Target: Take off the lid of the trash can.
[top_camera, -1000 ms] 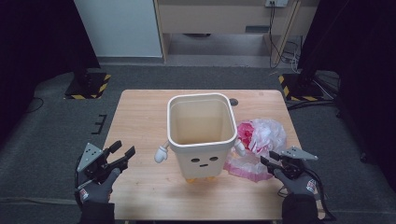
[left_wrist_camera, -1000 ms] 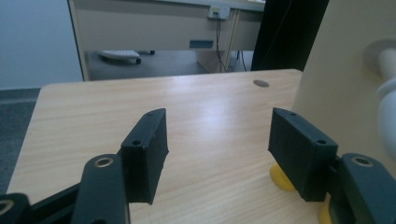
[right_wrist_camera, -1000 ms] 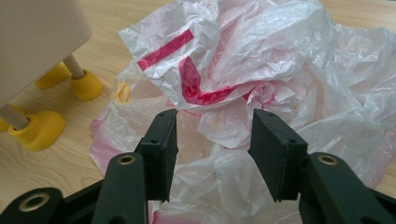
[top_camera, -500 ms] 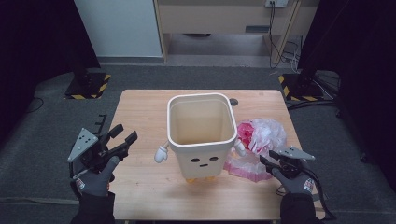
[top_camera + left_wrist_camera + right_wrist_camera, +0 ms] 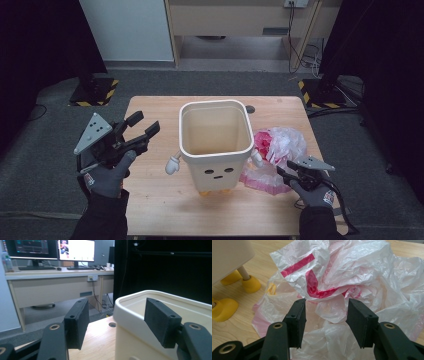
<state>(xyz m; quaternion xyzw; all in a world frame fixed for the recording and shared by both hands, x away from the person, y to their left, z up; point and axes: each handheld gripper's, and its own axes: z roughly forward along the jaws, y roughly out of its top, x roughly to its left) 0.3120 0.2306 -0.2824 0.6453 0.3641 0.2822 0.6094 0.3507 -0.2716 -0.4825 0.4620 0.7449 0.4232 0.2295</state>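
Note:
A cream bin (image 5: 216, 140) shaped like a little figure, with a face, white arms and yellow feet (image 5: 250, 284), stands mid-table with nothing inside. To its right lies a crumpled white and red plastic bag (image 5: 277, 150). My left gripper (image 5: 142, 126) is raised at the table's left edge, open, level with the bin's rim (image 5: 140, 296). My right gripper (image 5: 282, 170) is open low over the bag (image 5: 342, 280), its jaws straddling a fold of plastic without closing on it.
The wooden table (image 5: 150, 195) has a small dark round spot (image 5: 249, 109) behind the bin. Beyond the table are a desk (image 5: 50, 287) with monitors, a white panel (image 5: 125, 30), and stand bases with hazard stripes (image 5: 95, 92) on the grey floor.
My left gripper has risen and moved forward towards the bin's left side. The right gripper has stayed at the bag, open.

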